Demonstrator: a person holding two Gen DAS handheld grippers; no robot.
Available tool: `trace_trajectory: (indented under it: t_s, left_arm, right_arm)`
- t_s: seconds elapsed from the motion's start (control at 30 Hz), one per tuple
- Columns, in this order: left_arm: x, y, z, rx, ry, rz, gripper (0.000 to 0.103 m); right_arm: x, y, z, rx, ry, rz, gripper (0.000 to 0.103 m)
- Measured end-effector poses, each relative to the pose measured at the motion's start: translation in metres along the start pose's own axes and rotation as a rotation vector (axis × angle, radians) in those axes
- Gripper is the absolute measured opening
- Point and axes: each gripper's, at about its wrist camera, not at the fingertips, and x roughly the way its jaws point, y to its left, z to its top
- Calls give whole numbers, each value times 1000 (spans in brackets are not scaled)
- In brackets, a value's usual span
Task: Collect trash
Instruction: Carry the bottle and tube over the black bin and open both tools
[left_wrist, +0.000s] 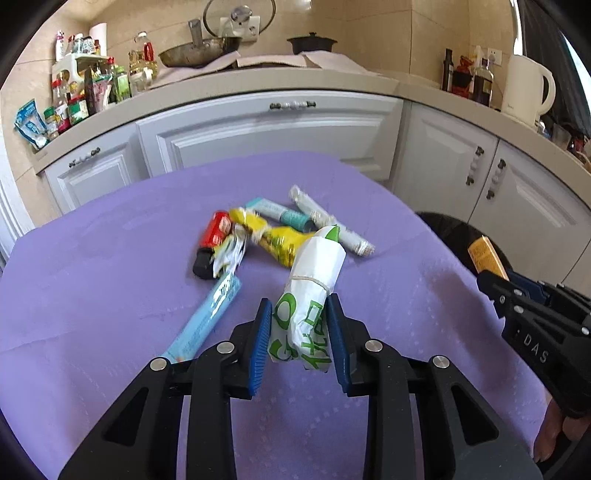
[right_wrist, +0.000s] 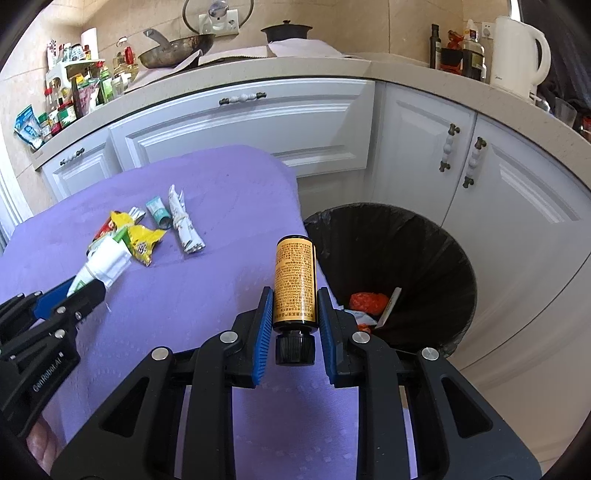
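Trash in both tools at the purple tabletop (left_wrist: 110, 280).
Left tool (left_wrist: 299, 314) pinches the white-and-green rolled wrapper (left_wrist: 314, 280) at the near end of the litter pile; right tool (right_wrist: 295, 306) clamps the orange bottle (right_wrist: 295, 284), cap toward the camera, beside the black-lined bin (right_wrist: 424, 240).

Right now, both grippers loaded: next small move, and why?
Probably carry the right gripper rightward over the bin and release. It clamps the orange bottle, hanging above the table edge; the bin stands open just beyond. The left gripper pinches the white-green roll.
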Motion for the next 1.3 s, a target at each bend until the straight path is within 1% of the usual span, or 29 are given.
trace_trajectory:
  t_s: [0.17,0.37,0.6,0.83,1.07,1.3]
  left_arm:
    - [-4,-10,14,8,-36,-10,31]
    - [-1,-33,31,31,-71,-41,31]
    - [11,-70,49,67,-92,-76,31]
    - [25,-106,60,109,-106,-91,31]
    - [46,-134,68,142,-97,-96,31]
    - [73,-152,72,172,-66,-72,31]
  right_arm:
    - [-6,-11,8,9,-29,-26,23]
    - [-8,-34,19,41,-61,-72,23]
    - [-6,-70,32,81,-99,-131,23]
    - [4,-102,40,119,-114,-165,23]
    - [21,-129,47,146,-121,-176,23]
    - [41,-142,48,153,-106,-170,23]
